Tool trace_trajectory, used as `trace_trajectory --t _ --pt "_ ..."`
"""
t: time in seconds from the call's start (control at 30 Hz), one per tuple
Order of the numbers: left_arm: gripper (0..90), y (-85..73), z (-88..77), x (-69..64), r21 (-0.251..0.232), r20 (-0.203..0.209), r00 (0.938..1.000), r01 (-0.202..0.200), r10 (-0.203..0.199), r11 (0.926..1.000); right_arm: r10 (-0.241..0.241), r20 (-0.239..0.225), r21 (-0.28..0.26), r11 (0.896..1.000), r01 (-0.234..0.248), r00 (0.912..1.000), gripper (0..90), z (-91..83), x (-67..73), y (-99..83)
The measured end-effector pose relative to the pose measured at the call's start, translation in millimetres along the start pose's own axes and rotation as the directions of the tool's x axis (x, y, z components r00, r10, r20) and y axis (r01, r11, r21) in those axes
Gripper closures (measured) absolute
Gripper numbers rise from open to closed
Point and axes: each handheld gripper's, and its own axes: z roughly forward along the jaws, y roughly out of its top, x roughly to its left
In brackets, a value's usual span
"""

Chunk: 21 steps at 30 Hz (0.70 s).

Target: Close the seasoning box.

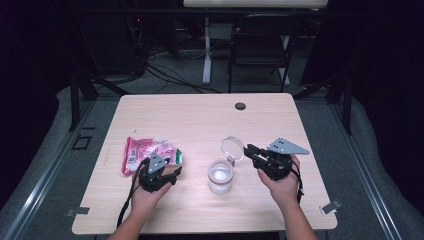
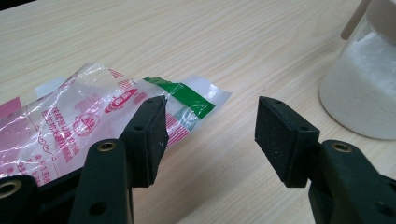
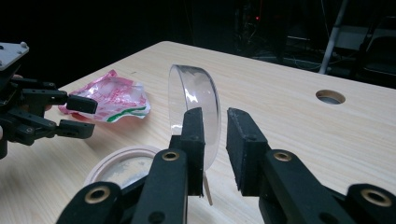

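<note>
A clear jar (image 1: 220, 176) of white powder stands near the table's front, and its round clear lid (image 1: 232, 148) stands on edge just behind it. My right gripper (image 3: 215, 140) is open; the lid's (image 3: 194, 88) rim is between its jaws, with a gap to the right pad. The jar's open mouth (image 3: 116, 163) lies below the left jaw. My left gripper (image 2: 210, 128) is open and empty, low over the table. A crumpled pink and green plastic bag (image 2: 84, 126) lies beside its left jaw, and the jar (image 2: 364, 88) is off to its right.
The bag (image 1: 147, 152) lies at the table's left front. A round cable hole (image 1: 240, 106) sits at the far edge of the table. A dark chair (image 1: 260, 45) and cables are on the floor beyond. Bare wood spans the middle and back.
</note>
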Motion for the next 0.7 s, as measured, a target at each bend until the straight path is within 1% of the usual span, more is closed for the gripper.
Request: trace_trajectory --t 0.2,0.4,0.57,0.7 --pt "43.6 -0.1 0.4 -0.4 0.001 0.003 1.0 0.003 -0.003 1.0 0.004 -0.004 0.004 1.0 -0.004 1.0 76.6 0.8 -1.5 -1.2" --pt "43.6 0.0 -0.1 0.3 -0.001 0.0 1.0 0.001 -0.001 1.0 0.004 -0.006 -0.007 1.0 -0.004 1.0 76.4 -0.9 -0.5 0.3" --pt "43.5 -0.1 0.4 -0.1 0.0 0.001 1.0 0.004 -0.004 1.0 0.0 -0.02 -0.019 1.0 0.0 0.9998 73.5 -0.9 1.6 1.4" --pt "43.5 -0.1 0.4 -0.1 0.001 0.0 1.0 0.003 -0.003 1.0 -0.002 -0.03 -0.012 1.0 0.001 0.9996 71.0 -0.1 2.4 1.1"
